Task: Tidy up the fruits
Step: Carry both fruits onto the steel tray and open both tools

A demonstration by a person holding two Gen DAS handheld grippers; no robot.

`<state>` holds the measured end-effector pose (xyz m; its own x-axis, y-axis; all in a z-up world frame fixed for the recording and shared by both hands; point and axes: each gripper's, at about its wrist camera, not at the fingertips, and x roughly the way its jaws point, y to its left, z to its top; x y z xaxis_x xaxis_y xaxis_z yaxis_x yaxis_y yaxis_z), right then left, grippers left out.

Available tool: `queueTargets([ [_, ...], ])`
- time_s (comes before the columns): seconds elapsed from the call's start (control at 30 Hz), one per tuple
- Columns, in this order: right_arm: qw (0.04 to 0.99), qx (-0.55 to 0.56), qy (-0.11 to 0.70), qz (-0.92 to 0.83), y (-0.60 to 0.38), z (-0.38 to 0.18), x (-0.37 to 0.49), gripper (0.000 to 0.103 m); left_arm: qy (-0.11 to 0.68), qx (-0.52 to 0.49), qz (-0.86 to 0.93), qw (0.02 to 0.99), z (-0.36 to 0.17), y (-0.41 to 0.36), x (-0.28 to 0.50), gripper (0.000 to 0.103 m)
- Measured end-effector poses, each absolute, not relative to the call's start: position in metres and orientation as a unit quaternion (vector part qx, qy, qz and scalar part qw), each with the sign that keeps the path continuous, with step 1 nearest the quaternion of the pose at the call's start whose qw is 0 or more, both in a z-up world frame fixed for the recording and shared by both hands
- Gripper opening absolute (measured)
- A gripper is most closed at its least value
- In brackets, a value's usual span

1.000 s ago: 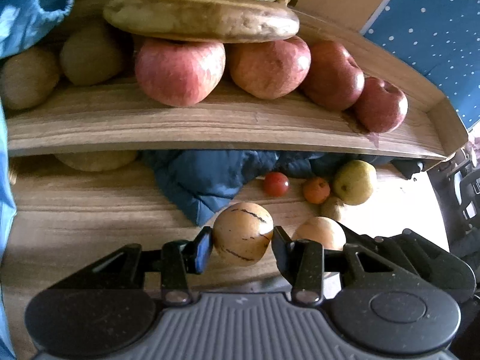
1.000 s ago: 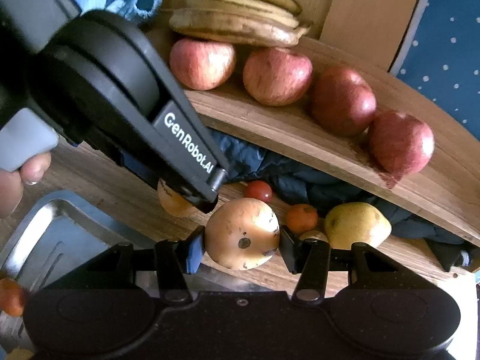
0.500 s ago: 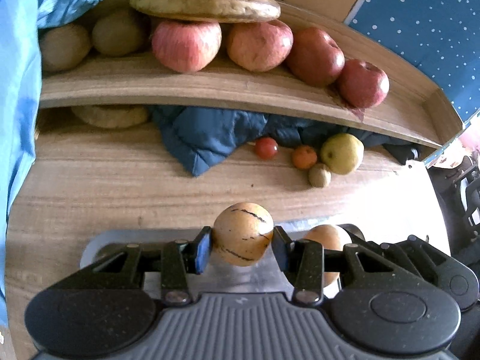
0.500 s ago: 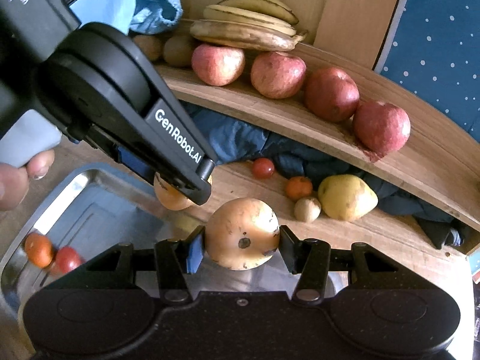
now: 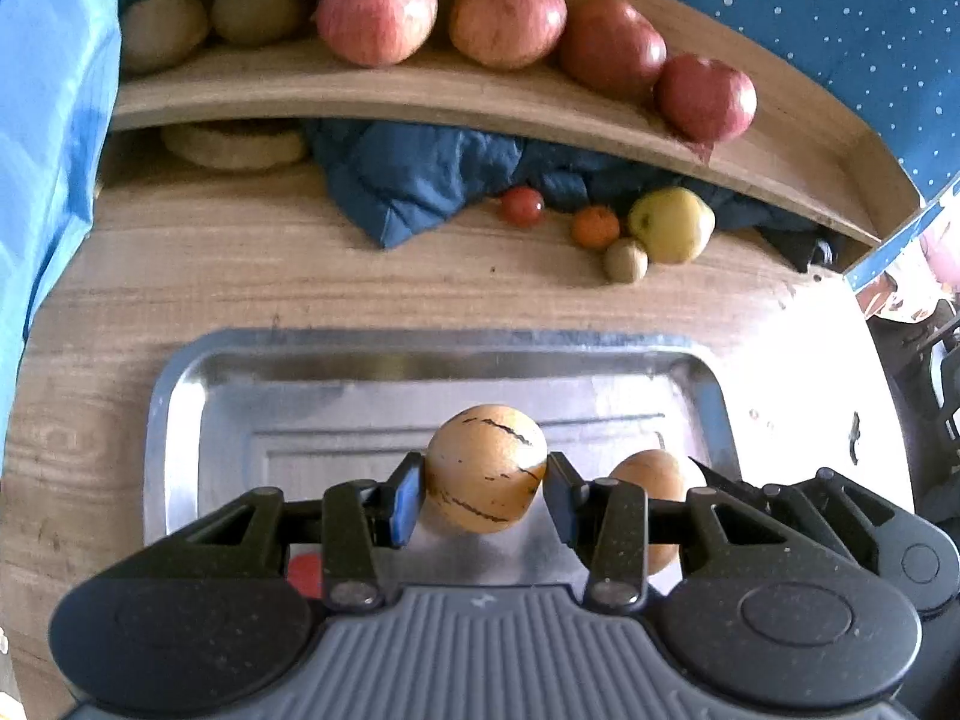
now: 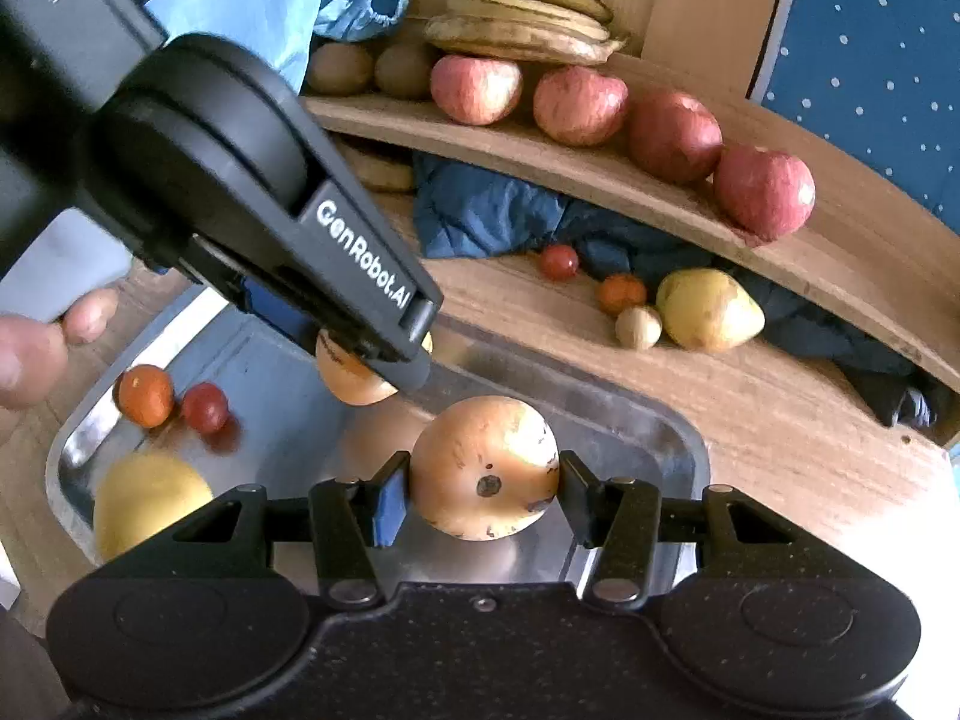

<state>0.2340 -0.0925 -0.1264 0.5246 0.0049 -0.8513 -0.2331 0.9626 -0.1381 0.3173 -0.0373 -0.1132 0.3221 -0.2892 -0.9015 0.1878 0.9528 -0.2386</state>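
Observation:
My left gripper (image 5: 485, 489) is shut on a round tan fruit with dark streaks (image 5: 486, 468), held above the steel tray (image 5: 180, 396). My right gripper (image 6: 485, 483) is shut on a tan-orange fruit with a dark spot (image 6: 486, 468), over the tray's right end (image 6: 690, 444). In the right wrist view the left gripper (image 6: 378, 354) crosses from the upper left with its striped fruit (image 6: 348, 381) partly hidden. In the left wrist view the right gripper's fruit (image 5: 657, 474) shows beside mine. The tray holds an orange fruit (image 6: 144, 395), a red tomato (image 6: 205, 407) and a yellow fruit (image 6: 147, 501).
On the wooden table behind the tray lie a tomato (image 5: 522, 206), a small orange (image 5: 594, 227), a kiwi (image 5: 625, 260) and a yellow-green apple (image 5: 672, 224) beside blue cloth (image 5: 420, 180). A curved wooden shelf (image 5: 420, 96) carries red apples, kiwis and bananas (image 6: 528, 21). A hand (image 6: 36, 348) grips the left tool.
Both grippers have drawn back from the shelf, each keeping its fruit, and now hang over the steel tray, which has come into full view.

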Motion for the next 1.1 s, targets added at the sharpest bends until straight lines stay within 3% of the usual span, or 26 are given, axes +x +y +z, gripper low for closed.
queueTargets([
  [1.1, 0.844, -0.09, 0.524, 0.075, -0.09, -0.129, 0.211, 0.053, 0.574, -0.031, -0.128, 0.808, -0.115, -0.026, 0.286, 0.047],
])
